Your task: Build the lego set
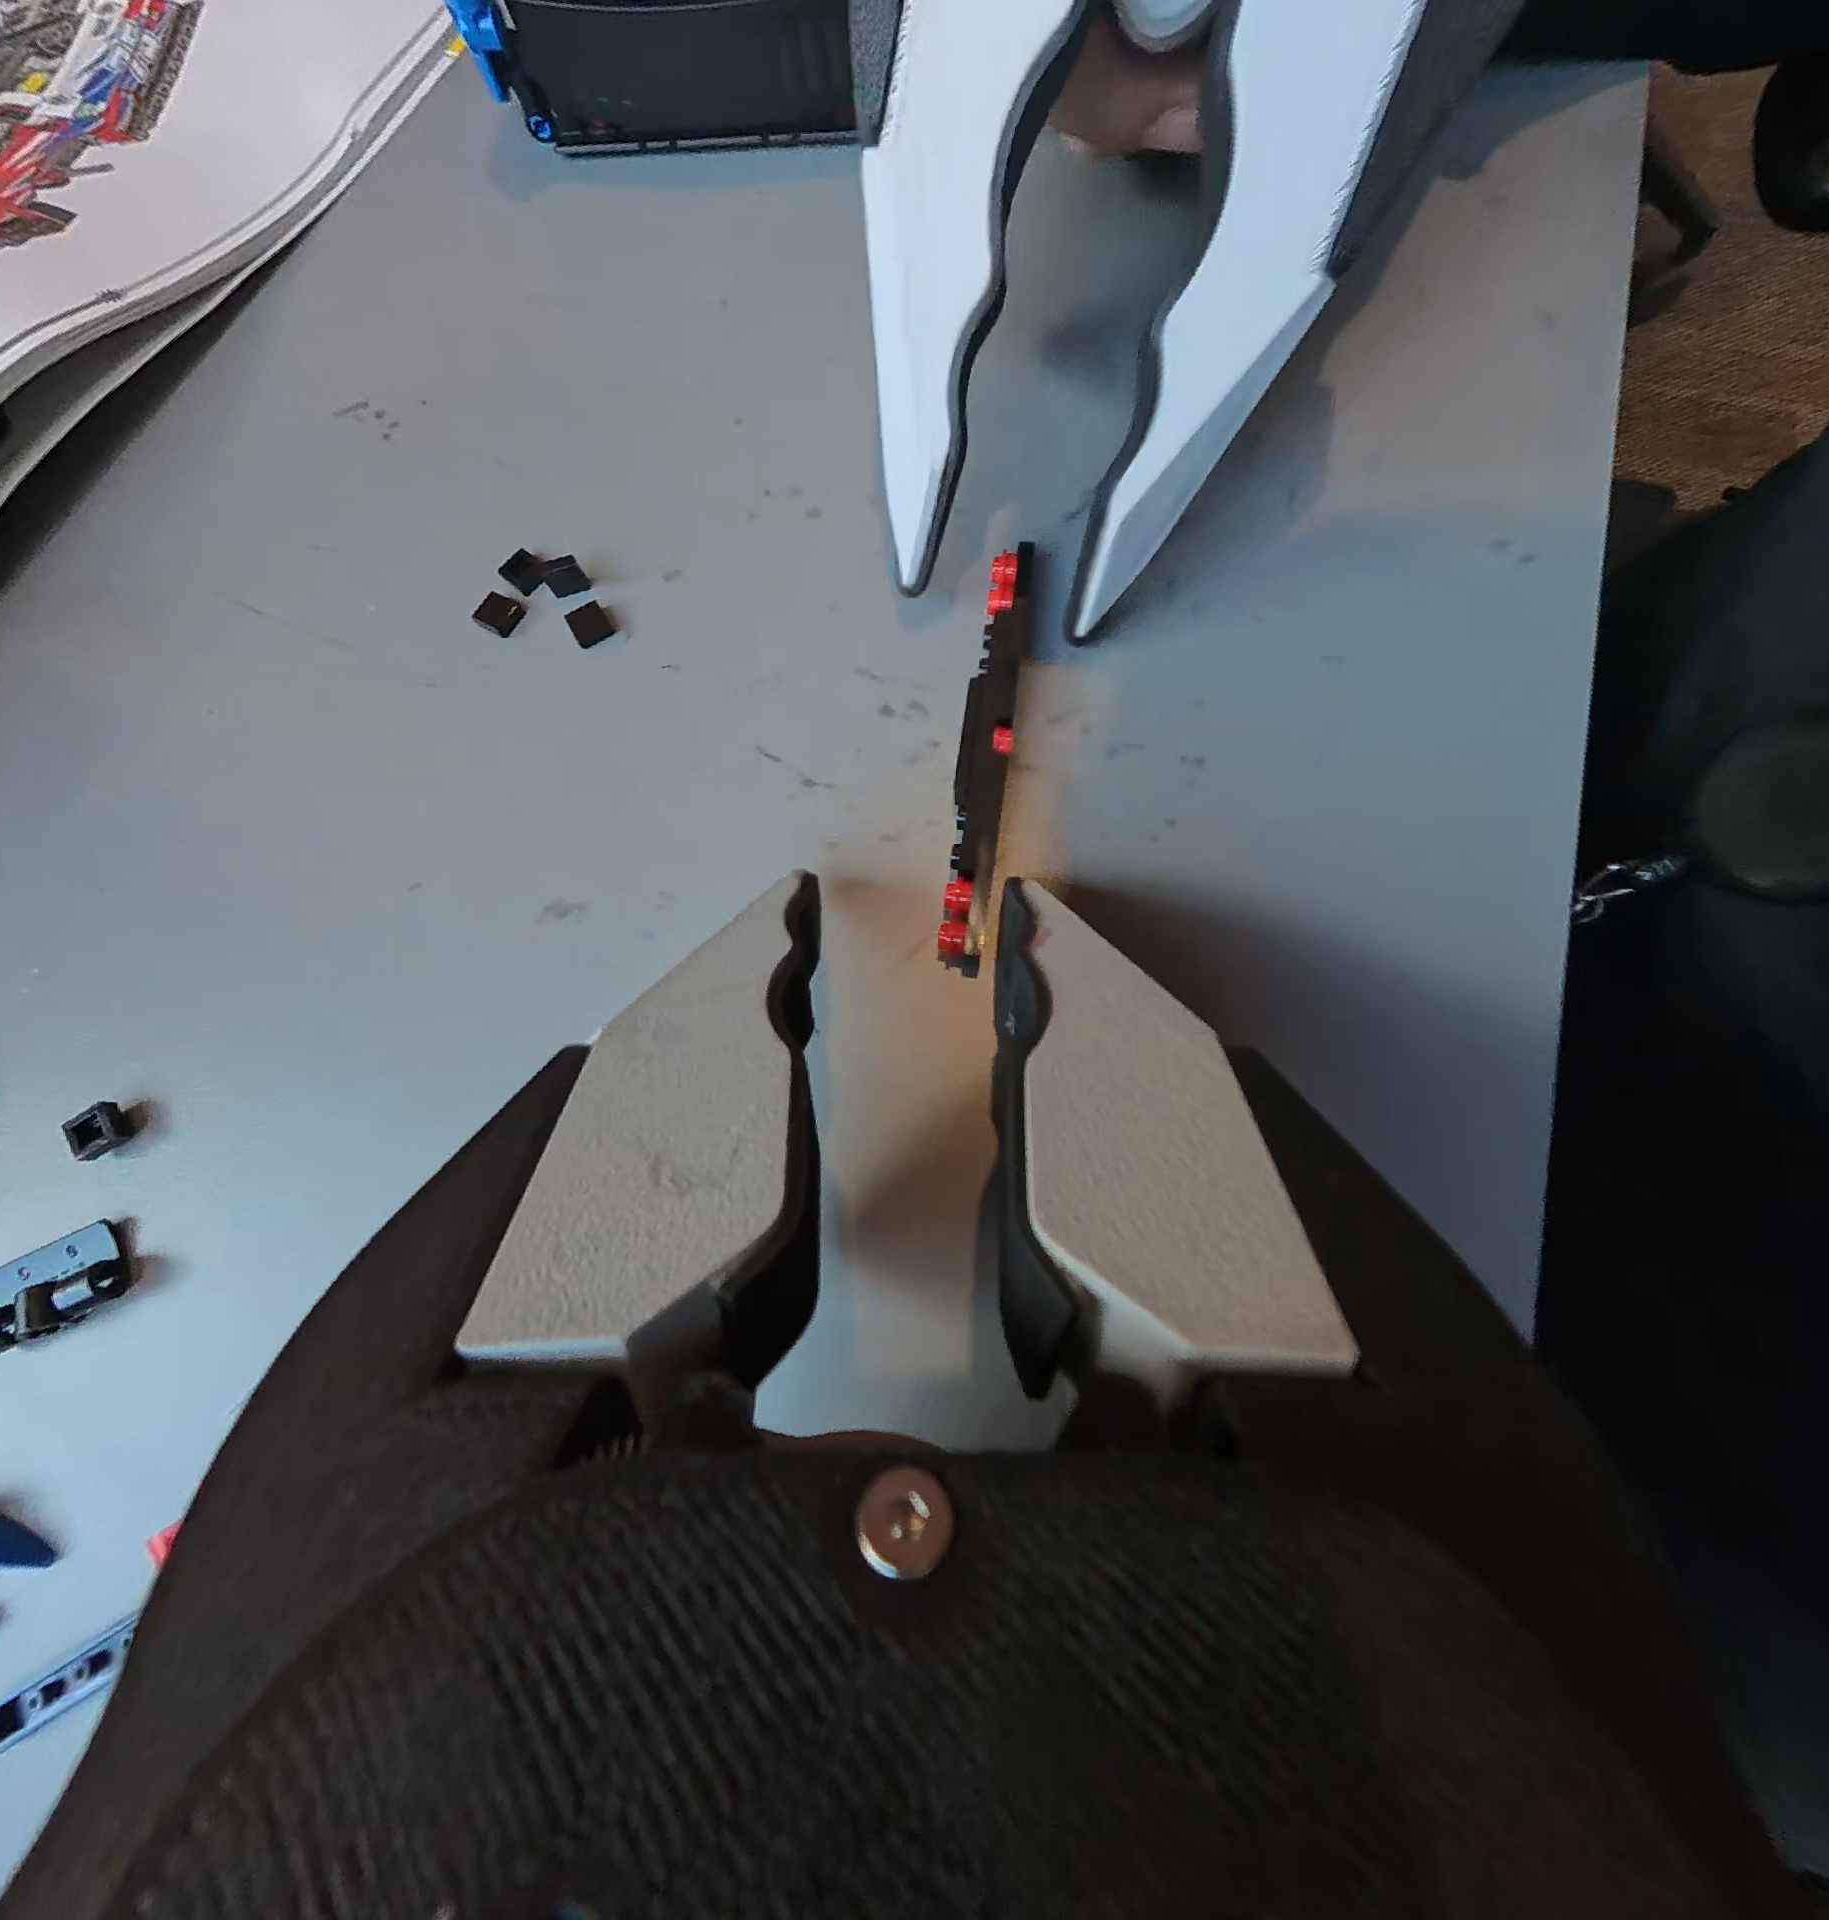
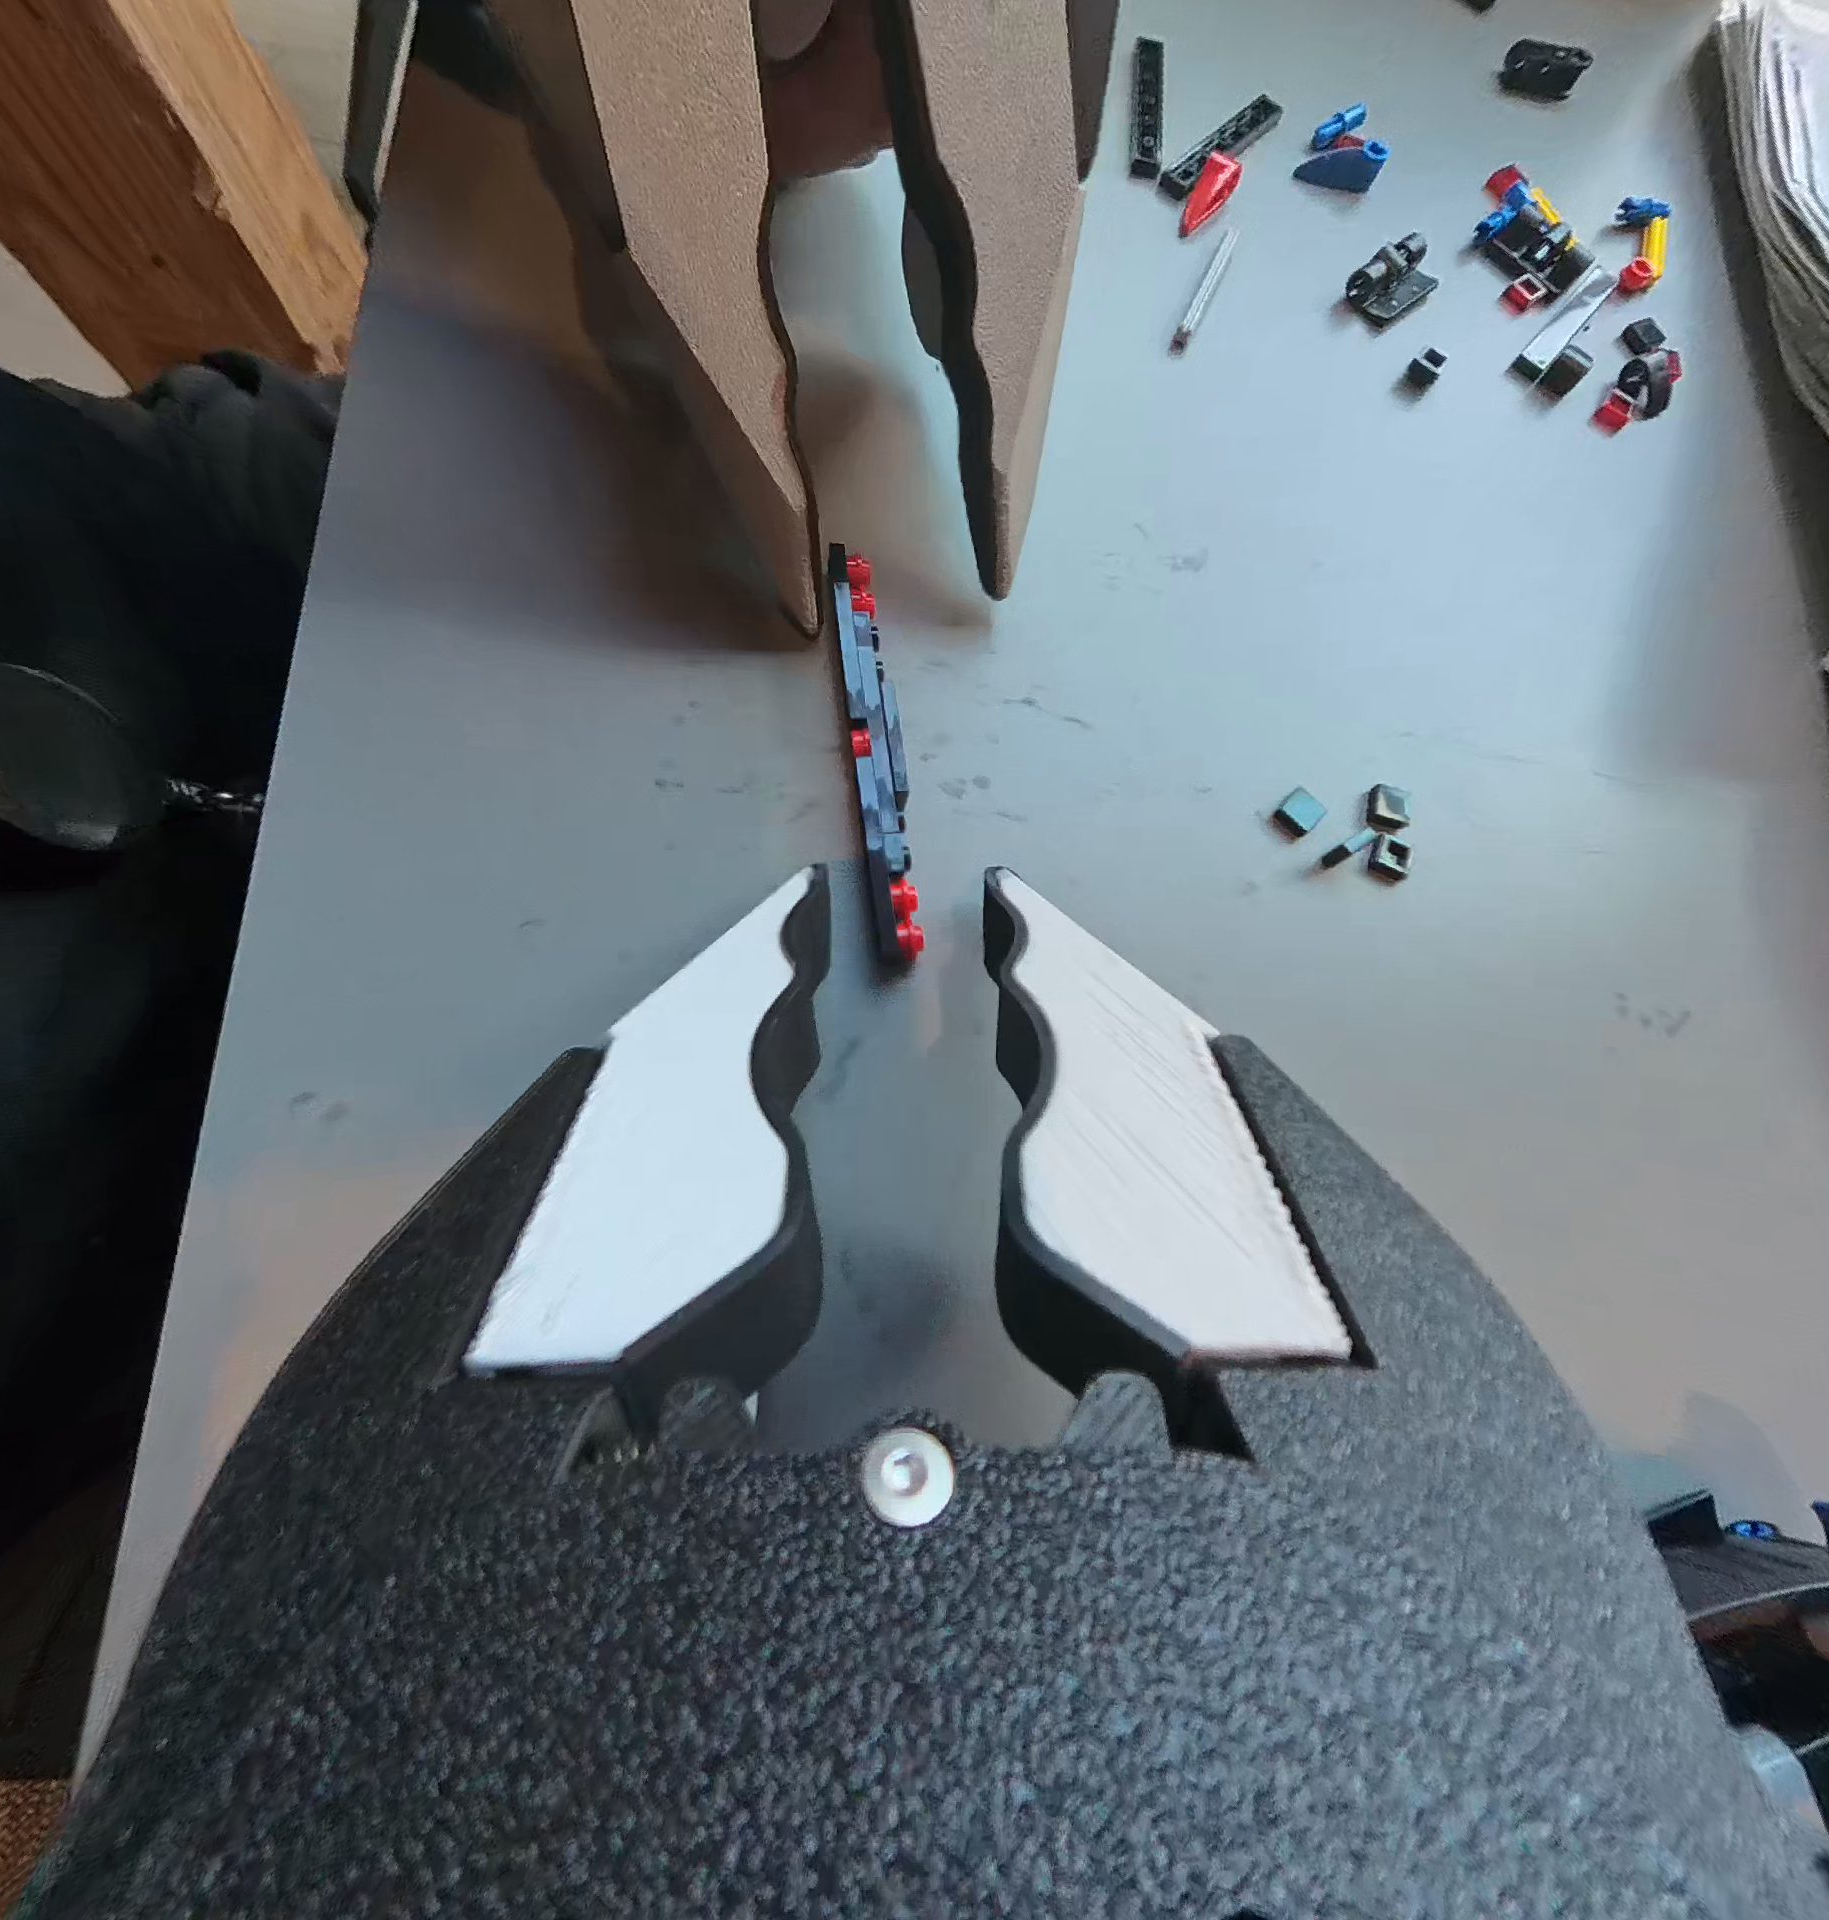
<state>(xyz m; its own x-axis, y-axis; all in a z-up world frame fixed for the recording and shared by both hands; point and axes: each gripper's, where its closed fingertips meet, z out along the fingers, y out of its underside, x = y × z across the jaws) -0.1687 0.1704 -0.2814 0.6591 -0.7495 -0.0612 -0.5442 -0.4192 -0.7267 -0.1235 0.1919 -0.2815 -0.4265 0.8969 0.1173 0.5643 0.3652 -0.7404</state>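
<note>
A long black lego plate with red studs [image 1: 983,769] stands on its long edge on the grey table [image 1: 474,779]. My left gripper [image 1: 910,894], with tan fingers, is open around the plate's near end. The plate lies close to its right finger [image 1: 1118,1091]. My right gripper [image 1: 998,608], with white fingers, is open around the far end. In the right wrist view the same plate [image 2: 874,758] runs from my right gripper [image 2: 905,878] to my left gripper [image 2: 899,608], close against one tan finger [image 2: 723,364]. Neither gripper clamps it.
Several small black tiles [image 1: 541,603] lie left of the plate, also in the right wrist view [image 2: 1357,831]. Loose mixed pieces [image 2: 1512,260] and an instruction booklet [image 1: 110,208] lie beyond. The table edge [image 1: 1596,727] runs close beside the plate. A black bin [image 1: 681,73] stands behind. My right fingertips sit around 6 cm from my left ones.
</note>
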